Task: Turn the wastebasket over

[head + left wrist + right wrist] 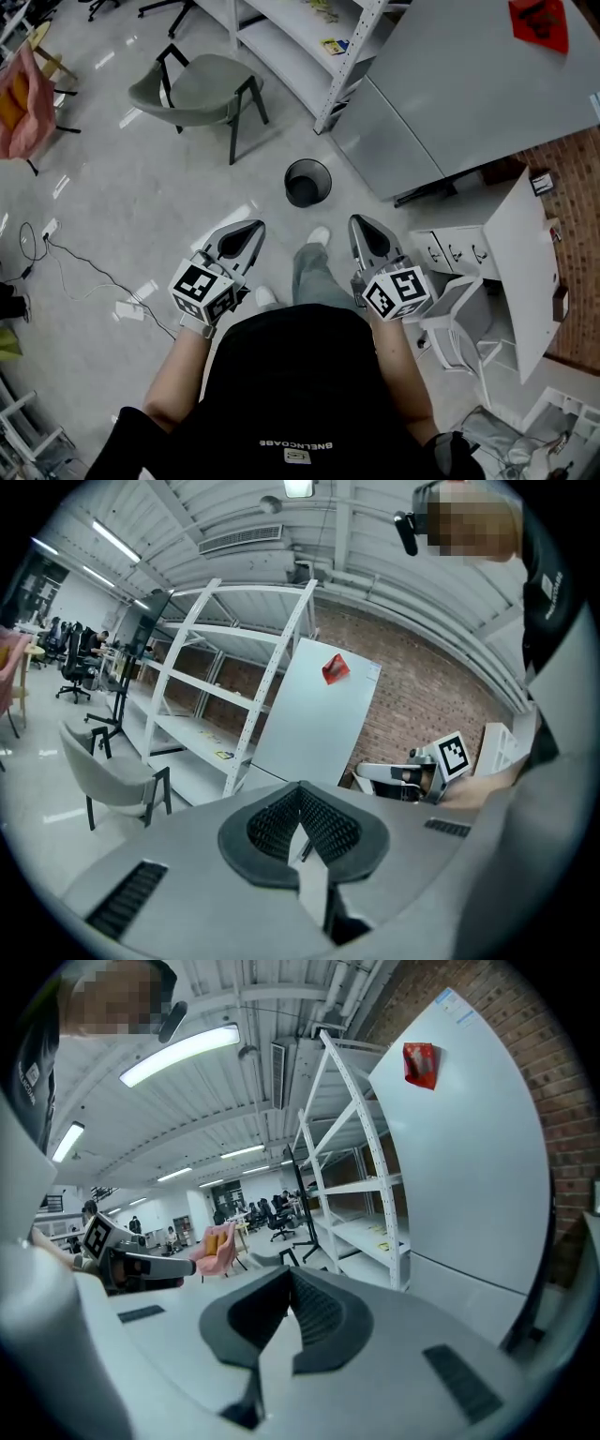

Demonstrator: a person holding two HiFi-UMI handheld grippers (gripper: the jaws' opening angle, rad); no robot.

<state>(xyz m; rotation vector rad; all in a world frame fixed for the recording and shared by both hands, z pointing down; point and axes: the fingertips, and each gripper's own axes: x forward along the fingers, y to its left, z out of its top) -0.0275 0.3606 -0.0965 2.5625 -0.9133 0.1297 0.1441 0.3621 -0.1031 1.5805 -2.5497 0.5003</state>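
Jaws closed, empty — L gripper, R gripper.

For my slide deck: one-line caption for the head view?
Person faces an upright black wastebasket on the floor, holding the left gripper and right gripper shut, empty, short of it.

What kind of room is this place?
Probably a big open office or workshop: white metal shelving, a brick wall, rolling office chairs far back, and a black wastebasket on the shiny floor.

Open-plan office: metal shelving, swivel chairs.
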